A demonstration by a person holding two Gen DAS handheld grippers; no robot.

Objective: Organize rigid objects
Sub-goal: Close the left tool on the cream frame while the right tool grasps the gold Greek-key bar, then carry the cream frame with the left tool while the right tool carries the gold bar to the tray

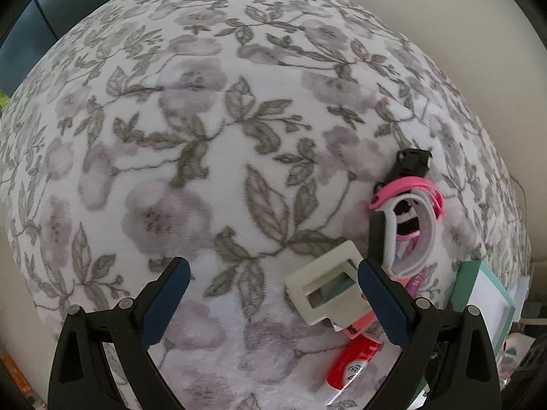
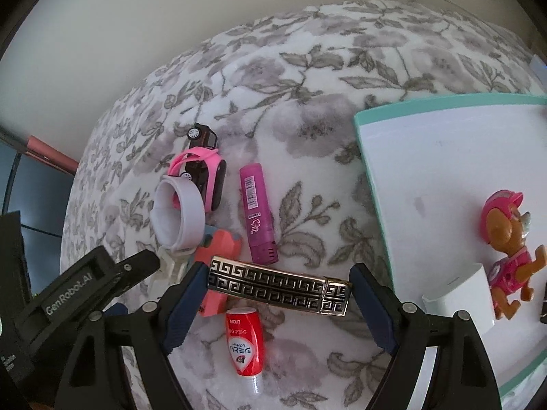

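Right claw (image 2: 275, 294) angled steeply down, spread wide, black-and-gold patterned bar (image 2: 278, 287) between its fingers, contact unclear, left claw (image 1: 273, 302) spread, empty, beside the bar.

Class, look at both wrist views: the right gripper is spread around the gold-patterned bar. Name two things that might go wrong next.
1. The right gripper spans the gold-patterned bar lengthwise; closing on its ends might make it tilt or slip on the soft floral blanket.
2. The red tube and coral object lie close by, so the fingers may nudge them.
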